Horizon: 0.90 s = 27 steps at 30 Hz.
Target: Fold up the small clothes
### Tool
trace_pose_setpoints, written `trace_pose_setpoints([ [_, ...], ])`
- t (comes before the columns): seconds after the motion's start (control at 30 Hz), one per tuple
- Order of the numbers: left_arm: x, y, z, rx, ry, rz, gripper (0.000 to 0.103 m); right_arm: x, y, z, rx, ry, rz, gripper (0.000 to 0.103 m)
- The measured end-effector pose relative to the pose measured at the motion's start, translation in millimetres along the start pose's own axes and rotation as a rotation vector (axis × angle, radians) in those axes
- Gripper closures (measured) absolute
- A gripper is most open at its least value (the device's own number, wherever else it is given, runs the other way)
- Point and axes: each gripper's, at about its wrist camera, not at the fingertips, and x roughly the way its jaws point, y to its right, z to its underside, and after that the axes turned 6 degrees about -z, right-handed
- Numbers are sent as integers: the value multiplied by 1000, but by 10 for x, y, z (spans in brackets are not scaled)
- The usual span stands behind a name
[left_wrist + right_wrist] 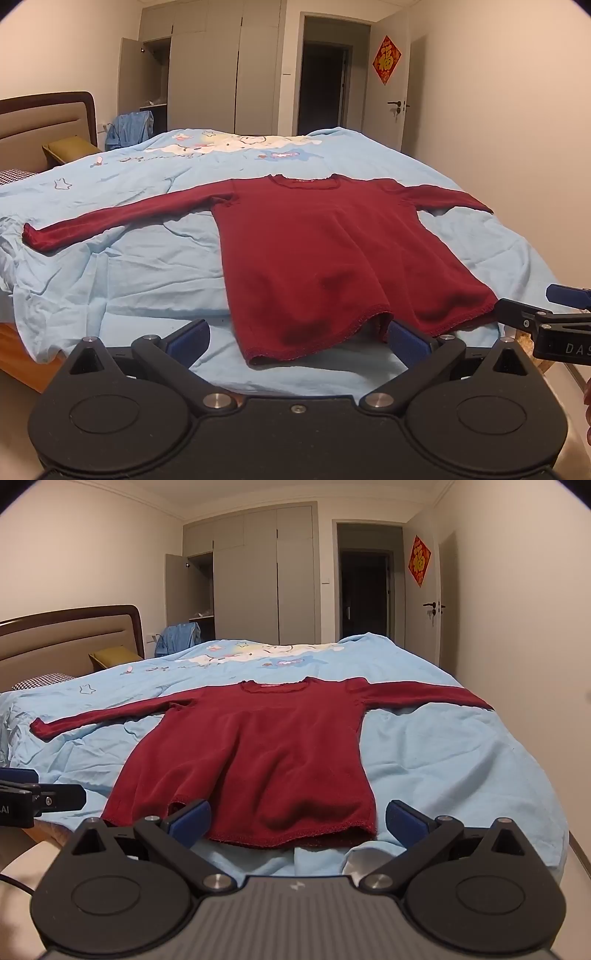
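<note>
At the bottom of each frame, nearest to me, the two black claws with blue pads are both spread wide and hold nothing. The left gripper [297, 341] stands at the hem on one side, the right gripper [297, 821] at the hem on the other. Just behind them the dark red long-sleeved knitted top [325, 254] lies flat in the middle of the frame, on the light blue printed bed cover [122, 266], sleeves stretched out to both sides, neck toward the far wall.

I think the first fold is not yet begun. To do it well, each claw should pinch both layers at a hem corner, and the two should lift together so the cloth does not twist.

The left wrist view shows the right claw at its right edge; the right wrist view shows the left claw at its left edge. Farther back, the grey wardrobe [258, 576] has one door open.
</note>
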Motion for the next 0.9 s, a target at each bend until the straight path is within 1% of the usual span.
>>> trace_pose_setpoints([
  [0.9,0,5,2,10,0,-5,1,5,4,7,5,-10,0,0],
])
